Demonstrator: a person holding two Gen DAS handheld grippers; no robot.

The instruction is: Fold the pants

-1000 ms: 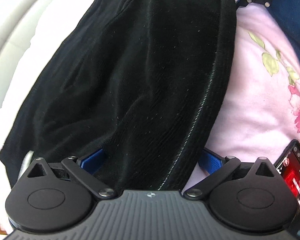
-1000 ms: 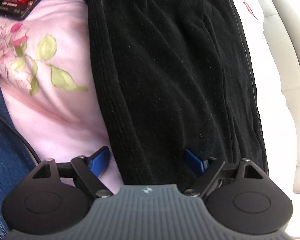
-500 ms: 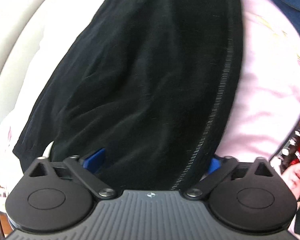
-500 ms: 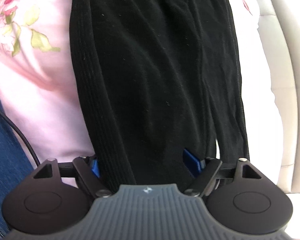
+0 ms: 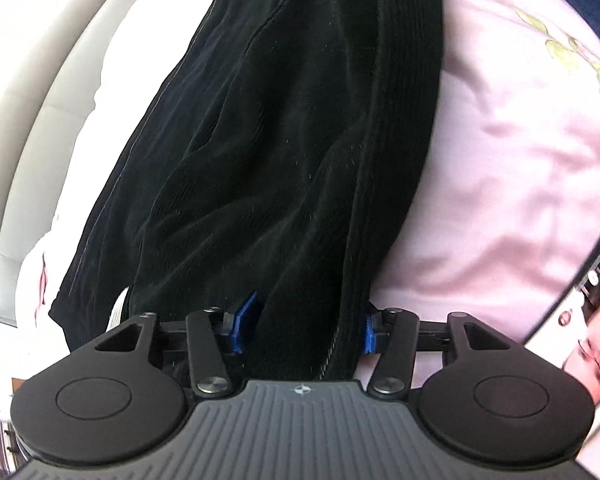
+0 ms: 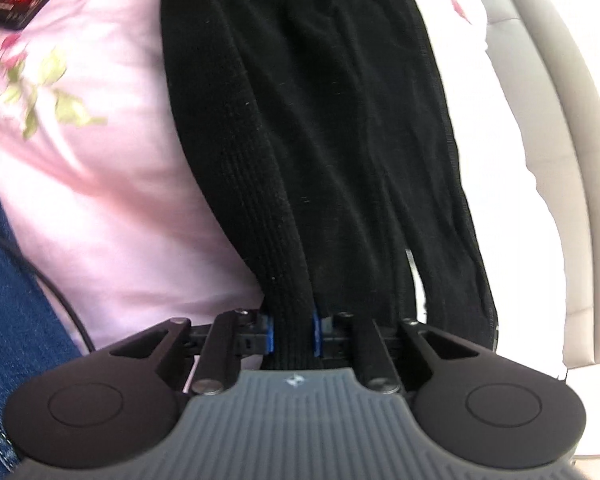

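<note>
Both ends of the black pants (image 5: 300,140), lying on the pink floral sheet (image 5: 500,160), are being gripped; the right gripper (image 6: 294,336) has just clenched the ribbed edge; the left gripper (image 5: 304,328), closing, bunches fabric; next, lift together and fold over.

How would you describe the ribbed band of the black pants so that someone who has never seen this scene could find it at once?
Start from the pink floral bedsheet, on which the black pants lie lengthwise. The ribbed band is the pants' edge next to the bare sheet, running into the right gripper, which is pinching it. Its close parallel ridges set it apart from the smoother cloth beside it.
</note>
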